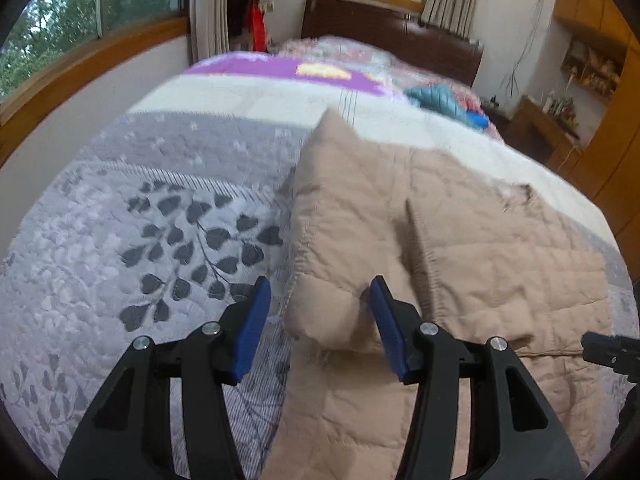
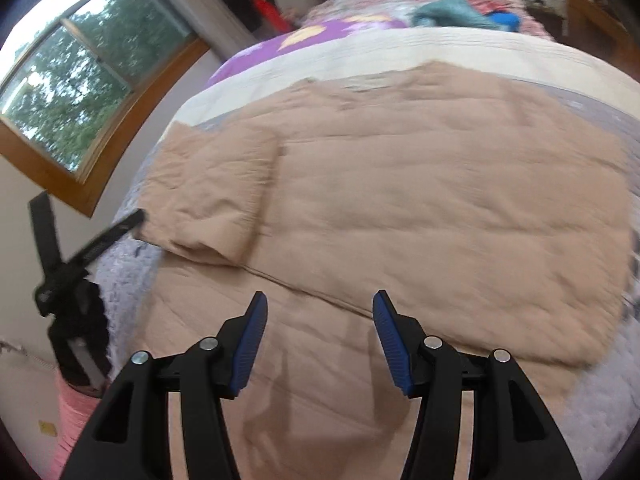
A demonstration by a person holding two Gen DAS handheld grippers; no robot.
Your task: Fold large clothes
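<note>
A large beige quilted coat (image 1: 480, 248) lies spread on the bed, also filling the right wrist view (image 2: 400, 200). One sleeve (image 1: 340, 220) lies folded over the coat's left side; it shows in the right wrist view (image 2: 212, 192). My left gripper (image 1: 318, 300) is open, its blue pads either side of the sleeve's cuff end, holding nothing. It shows as a black shape at the left of the right wrist view (image 2: 92, 252). My right gripper (image 2: 318, 312) is open and empty above the coat's lower part; its tip shows at the right edge of the left wrist view (image 1: 608, 350).
The bed has a grey leaf-patterned quilt (image 1: 140, 220) with cream and purple bands further back. A teal garment (image 1: 440, 100) lies near the dark headboard (image 1: 392, 36). Windows (image 2: 80, 80) line the left wall. Wooden furniture (image 1: 540, 132) stands at the right.
</note>
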